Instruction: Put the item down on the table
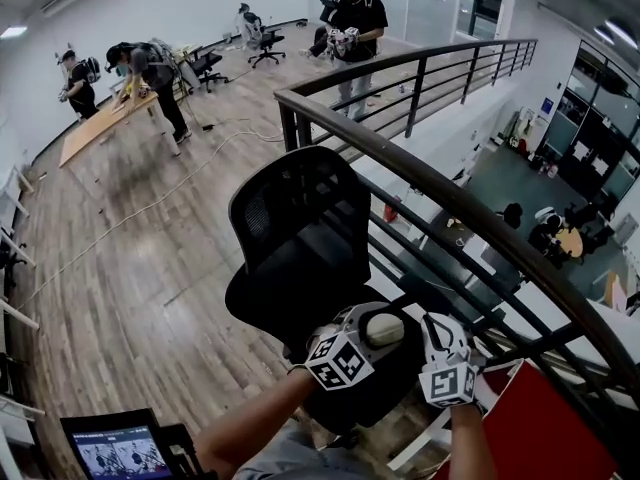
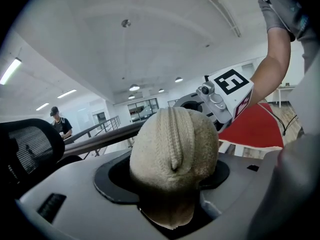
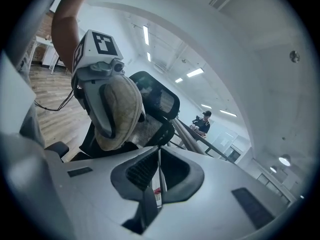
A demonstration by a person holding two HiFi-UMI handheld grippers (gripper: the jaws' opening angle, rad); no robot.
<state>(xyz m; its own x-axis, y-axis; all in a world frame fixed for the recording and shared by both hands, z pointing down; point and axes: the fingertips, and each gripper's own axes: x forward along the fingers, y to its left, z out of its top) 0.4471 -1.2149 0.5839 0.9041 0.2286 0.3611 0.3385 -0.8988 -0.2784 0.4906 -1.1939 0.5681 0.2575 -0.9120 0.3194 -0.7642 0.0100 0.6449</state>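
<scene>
Here the beige knitted bundle [image 2: 172, 149] sits clamped in the left gripper [image 2: 170, 201], held in the air above a black office chair [image 1: 300, 238] beside a railing [image 1: 420, 183]. The right gripper [image 3: 157, 176] is closed on nothing. This looks like the carrying step. Next, the bundle needs a tabletop under it, perhaps the red surface [image 1: 560, 428], before the jaws part.

A: How many of each thing?
B: One beige knitted bundle [image 2: 172, 154], one black mesh chair [image 1: 298, 223], one small screen [image 1: 112, 454].
A: And grippers?
B: Two: left gripper [image 1: 378, 336], right gripper [image 3: 159, 179]. Also three people [image 1: 352, 16] [image 1: 150, 73] [image 1: 78, 83].
</scene>
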